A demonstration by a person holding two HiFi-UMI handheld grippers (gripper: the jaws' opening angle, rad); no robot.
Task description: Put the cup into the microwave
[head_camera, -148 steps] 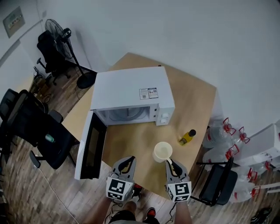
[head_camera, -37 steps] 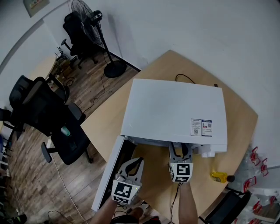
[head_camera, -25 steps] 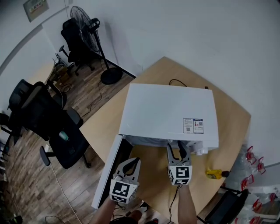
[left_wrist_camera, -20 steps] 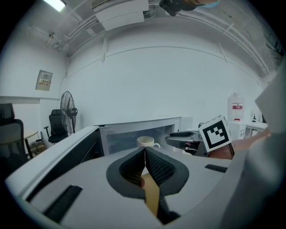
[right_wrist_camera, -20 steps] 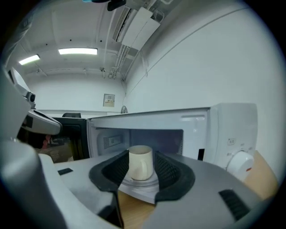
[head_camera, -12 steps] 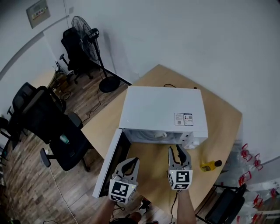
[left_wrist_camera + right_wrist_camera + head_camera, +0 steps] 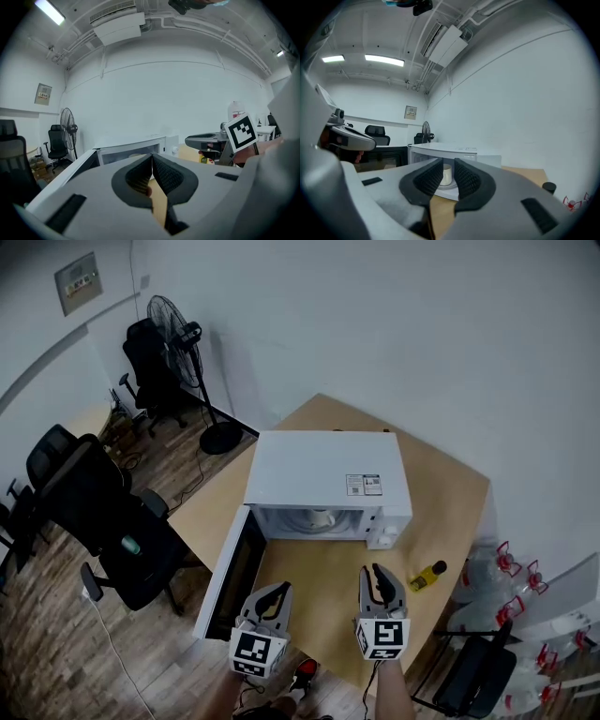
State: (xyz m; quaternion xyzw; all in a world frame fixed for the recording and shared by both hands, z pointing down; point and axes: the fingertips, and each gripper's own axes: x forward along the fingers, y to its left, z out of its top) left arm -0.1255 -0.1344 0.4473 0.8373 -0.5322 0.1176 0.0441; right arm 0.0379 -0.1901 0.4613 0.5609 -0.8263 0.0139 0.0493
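My head camera looks steeply down on the microwave [image 7: 328, 474] from high above, out in front of its open door [image 7: 228, 575]. The cameras on my left gripper [image 7: 278, 590] and right gripper [image 7: 378, 574] look almost level at the microwave's front from nearby. All three share that open front.

Both grippers were held side by side low in the head view, marker cubes toward the camera, pointing away from the body and close to level. The left gripper [image 7: 275, 590] had its jaws together, tips meeting, nothing between them. The right gripper [image 7: 378, 574] showed a narrow gap. Its jaws had just been closing, and I noted the pads pressing on nothing. The right forearm [image 7: 388, 692] ran straight behind its gripper. The left one was largely cut off at the frame edge, so I could not confirm its pose.
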